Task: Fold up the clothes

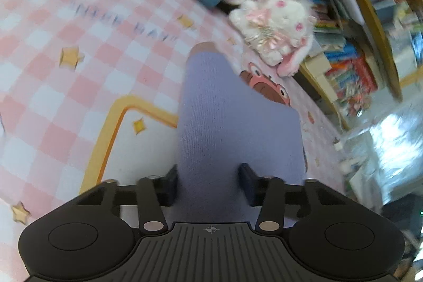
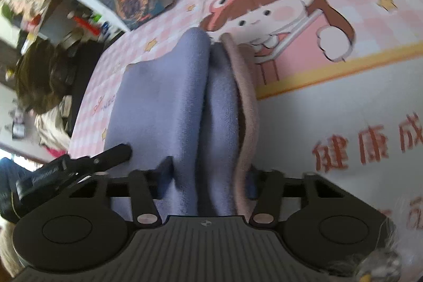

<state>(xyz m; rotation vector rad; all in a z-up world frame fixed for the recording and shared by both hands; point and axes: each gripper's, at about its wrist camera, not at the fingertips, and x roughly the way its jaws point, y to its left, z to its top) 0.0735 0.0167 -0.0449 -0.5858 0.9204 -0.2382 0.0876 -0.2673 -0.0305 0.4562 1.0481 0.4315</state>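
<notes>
Right wrist view is showing the right gripper (image 2: 208, 176) fingers clamping the lavender fleece garment with pink lining (image 2: 169, 97), the left gripper (image 1: 208, 184) fingers pinching it too, so both should be travelling level together, keeping edges aligned over the pink checked cartoon bedsheet (image 1: 66, 70).

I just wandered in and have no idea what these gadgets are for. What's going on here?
A person is folding clothes with a hand-held gripper in each hand, over a pink checked cartoon sheet. The left gripper is clamped on a lavender knit garment, and the right gripper pinches another part of it, bunched in folds with a pinkish-brown edge. A white and pink plush rabbit and books sit beyond.
</notes>
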